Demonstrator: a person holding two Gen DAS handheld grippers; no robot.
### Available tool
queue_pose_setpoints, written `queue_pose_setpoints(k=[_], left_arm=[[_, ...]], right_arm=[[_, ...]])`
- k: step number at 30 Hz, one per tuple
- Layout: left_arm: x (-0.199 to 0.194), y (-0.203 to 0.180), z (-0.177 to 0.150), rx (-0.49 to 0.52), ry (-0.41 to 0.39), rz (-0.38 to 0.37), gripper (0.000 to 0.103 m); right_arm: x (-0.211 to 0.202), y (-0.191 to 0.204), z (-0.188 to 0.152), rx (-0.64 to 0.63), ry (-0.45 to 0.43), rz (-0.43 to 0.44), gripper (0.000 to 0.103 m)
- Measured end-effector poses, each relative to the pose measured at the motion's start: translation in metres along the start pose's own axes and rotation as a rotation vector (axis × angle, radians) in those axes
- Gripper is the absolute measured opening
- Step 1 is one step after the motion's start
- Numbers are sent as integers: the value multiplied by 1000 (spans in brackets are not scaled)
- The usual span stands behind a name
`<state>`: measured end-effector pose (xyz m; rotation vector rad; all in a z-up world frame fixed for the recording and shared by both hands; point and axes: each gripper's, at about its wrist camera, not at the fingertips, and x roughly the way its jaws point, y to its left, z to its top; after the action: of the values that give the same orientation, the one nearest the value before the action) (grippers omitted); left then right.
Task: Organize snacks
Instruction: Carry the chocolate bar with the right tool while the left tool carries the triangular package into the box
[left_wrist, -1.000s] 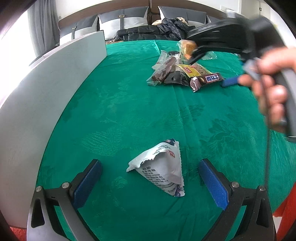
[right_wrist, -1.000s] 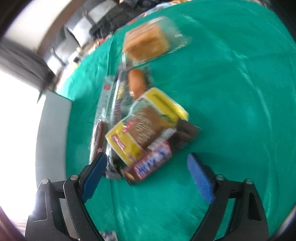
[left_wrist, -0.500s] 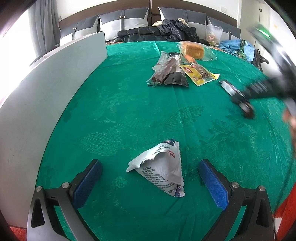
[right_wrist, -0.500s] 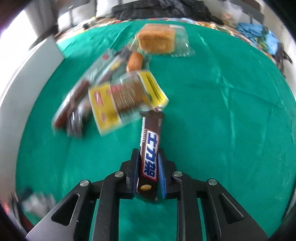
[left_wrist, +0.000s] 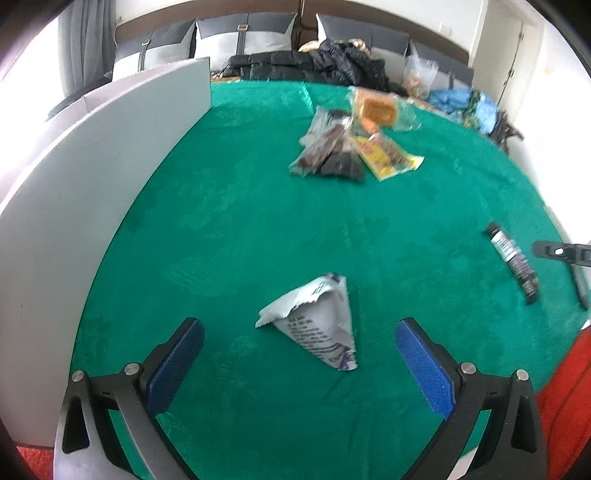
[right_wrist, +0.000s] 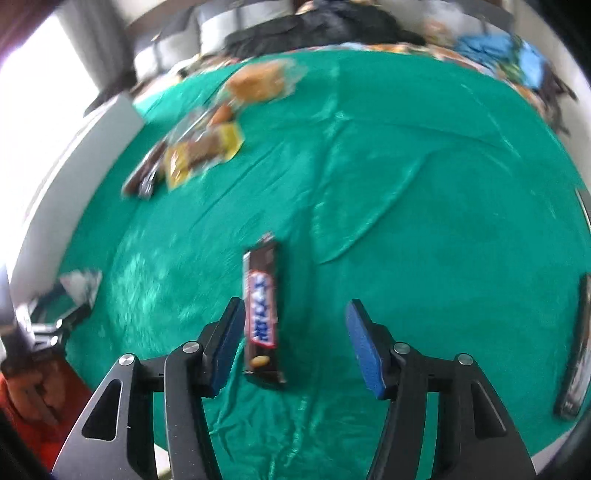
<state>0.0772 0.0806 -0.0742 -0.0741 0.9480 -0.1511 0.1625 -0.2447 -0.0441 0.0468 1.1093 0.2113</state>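
Observation:
My right gripper (right_wrist: 295, 343) is open. A brown chocolate bar (right_wrist: 262, 310) lies on the green tablecloth (right_wrist: 424, 240) between its fingers, close to the left pad, apart from the right one. The bar also shows at the right of the left wrist view (left_wrist: 511, 260). My left gripper (left_wrist: 299, 365) is open and empty, with a white triangular snack packet (left_wrist: 317, 325) on the cloth between its fingers. A pile of snacks (left_wrist: 354, 146) lies at the far side, including a yellow packet (right_wrist: 201, 155) and a wrapped cake (right_wrist: 258, 83).
A grey panel (left_wrist: 92, 177) stands along the table's left edge. A dark flat object (right_wrist: 578, 350) lies at the right edge. Dark clothes and bags (left_wrist: 314, 66) lie on a sofa behind the table. A red surface (left_wrist: 569, 398) shows below the table's near edge.
My right gripper carried the chocolate bar from the pile back to the near right of the table and opened; the bar now lies on the cloth. My left gripper has not moved.

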Motion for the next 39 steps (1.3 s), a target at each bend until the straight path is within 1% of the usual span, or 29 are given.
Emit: queue_pose_setpoints(k=[3,5,7,8,9,10,11,12,14,15,16,17,19,21,23,25,26,27,29,30,31,32,33,34,35,36,37,38,39], left_arm=[[-4,-4,2,18,-11,-36,102],[0,-9,1,45,8,-24,100],[6,-13,-1,63,31,-11,89],[9,-14,-2,66,40,-1,85],[11,-14,-2,69,40,17,77],[10,-15,-1,81,27,43,63],[10,-15,0,84,18,52,57],[9,-13,1,77,14,40,47],[8,-5,4,31,-2,-6,42],[6,-3,5,15,-15,-16,38],[4,-1,7,2,-24,-28,29],[1,1,10,-13,-33,-46,26],[-10,7,14,-55,-60,-88,26],[-20,13,19,-88,-83,-106,26],[-34,24,24,-142,-101,-131,26],[-56,42,32,-199,-138,-150,26],[-67,52,36,-214,-159,-142,26],[-81,63,41,-227,-183,-123,26],[-105,93,51,-252,-219,-72,26],[-118,115,57,-271,-231,-29,26],[-125,129,59,-284,-237,3,26],[-134,150,62,-298,-244,51,26],[-138,166,64,-308,-246,92,27],[-142,186,65,-323,-239,141,28],[-143,203,66,-336,-223,177,28],[-140,223,66,-355,-179,239,33],[-136,235,64,-367,-149,279,48],[-133,246,62,-381,-126,317,58],[-133,253,57,-392,-121,341,70]], right_arm=[[0,3,9,6,27,-13,61],[6,21,13,-43,61,-23,61],[21,43,16,-100,101,-50,59],[23,48,12,-113,106,-59,59],[28,54,10,-129,111,-74,57],[36,59,9,-139,120,-96,55],[37,58,8,-137,127,-100,35],[41,58,7,-127,137,-108,18],[40,56,5,-99,137,-104,18],[37,54,5,-88,133,-98,18],[33,53,5,-81,125,-93,18],[27,52,4,-76,116,-88,18],[13,52,6,-53,92,-55,18],[3,57,11,-39,74,-18,18],[-6,67,17,-35,57,20,18],[-16,89,32,-35,36,89,18],[-23,106,42,-38,19,135,18],[-26,118,49,-43,10,164,18],[-33,162,73,-72,-16,256,18],[-39,186,84,-94,-25,302,18],[-43,221,101,-123,-34,367,18],[-45,248,112,-140,-37,412,18],[-47,267,118,-152,-41,442,18],[-48,304,132,-180,-54,489,18],[-48,329,142,-207,-67,511,18],[-49,348,145,-225,-77,521,23],[-47,372,154,-246,-90,540,25],[-46,386,158,-256,-103,545,45],[-45,397,162,-262,-117,537,66]])
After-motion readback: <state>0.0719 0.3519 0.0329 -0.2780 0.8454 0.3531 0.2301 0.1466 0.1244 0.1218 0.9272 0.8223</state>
